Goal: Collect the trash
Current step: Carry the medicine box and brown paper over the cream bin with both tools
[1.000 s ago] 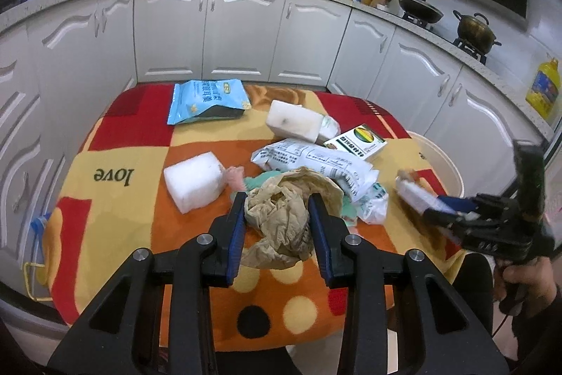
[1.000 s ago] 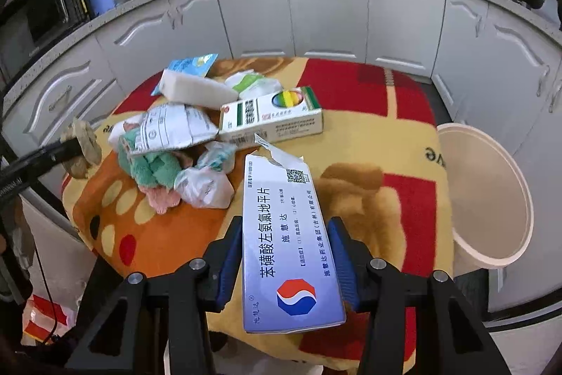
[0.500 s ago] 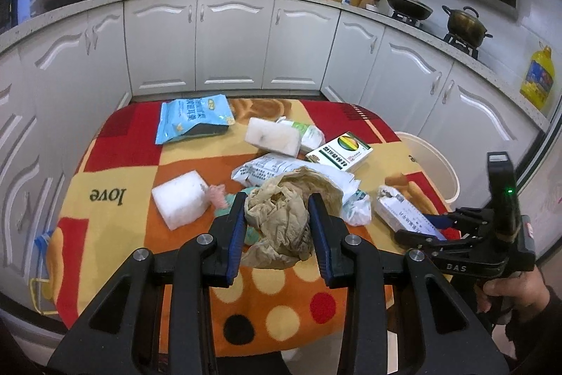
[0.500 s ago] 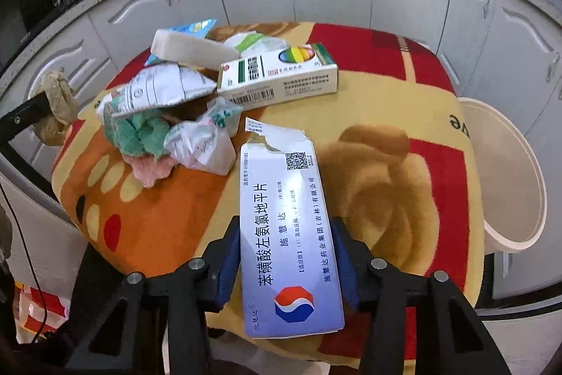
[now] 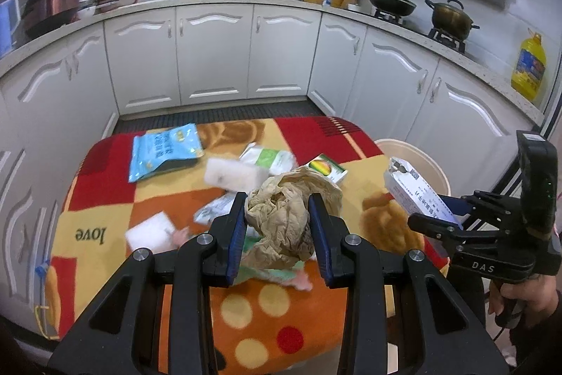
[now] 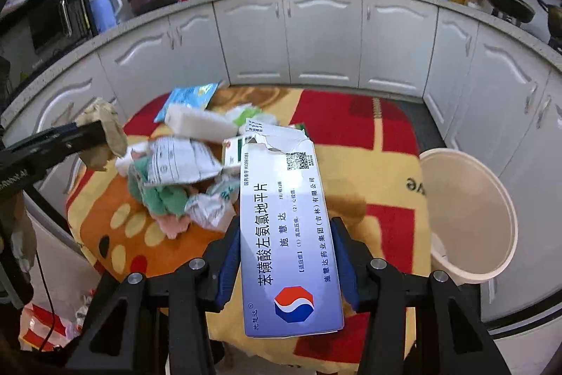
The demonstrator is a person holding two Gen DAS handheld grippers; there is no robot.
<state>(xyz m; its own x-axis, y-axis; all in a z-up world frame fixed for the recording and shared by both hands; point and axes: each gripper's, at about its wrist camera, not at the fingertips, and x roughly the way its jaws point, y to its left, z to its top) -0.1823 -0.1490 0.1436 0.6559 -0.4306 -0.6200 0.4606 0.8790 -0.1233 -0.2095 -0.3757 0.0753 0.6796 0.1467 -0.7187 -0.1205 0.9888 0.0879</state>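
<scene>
My left gripper [image 5: 277, 209] is shut on a crumpled wad of brown paper [image 5: 284, 220] and holds it above the table's trash pile. My right gripper [image 6: 285, 234] is shut on a torn white and blue medicine box [image 6: 281, 185], lifted over the table's near edge. From the left wrist view, that box [image 5: 411, 188] and the right gripper [image 5: 453, 209] hang in front of a cream bin [image 5: 421, 157]. The bin [image 6: 470, 213] stands on the floor at the table's right side. In the right wrist view the left gripper [image 6: 87, 136] shows at the far left with the paper [image 6: 105, 129].
On the colourful blanket [image 5: 105, 199] lie a blue packet [image 5: 161, 153], two white foam blocks [image 5: 235, 173] [image 5: 151, 231], a green-and-white carton [image 5: 326, 167], a printed white bag [image 6: 179, 164], green and pink cloth [image 6: 158, 199] and crumpled plastic [image 6: 210, 206]. White kitchen cabinets ring the table.
Both grippers have risen with their loads, so the table looks farther below. The medicine box now hangs higher and closer to the bin's side.
</scene>
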